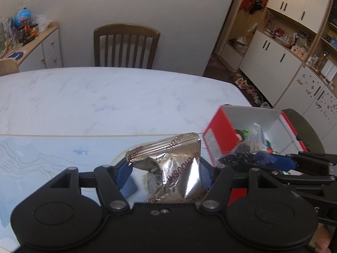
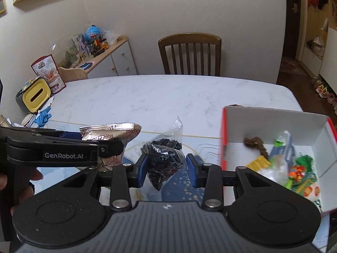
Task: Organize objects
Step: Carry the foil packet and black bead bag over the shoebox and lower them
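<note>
My left gripper [image 1: 165,174] clamps crinkled silver foil packet [image 1: 168,168]; right gripper [image 2: 166,169] clamps clear bag of black bits [image 2: 163,160], red-and-white open box [image 2: 273,122] rightward.

Soft indoor light (fisheye-warped edges)

A home dining room: a marble-topped table [image 2: 168,97] with a wooden chair [image 2: 189,54] behind it, a cluttered sideboard [image 2: 113,57], white wall cupboards [image 1: 280,48], and shoes [image 1: 248,86] on the floor.
</note>
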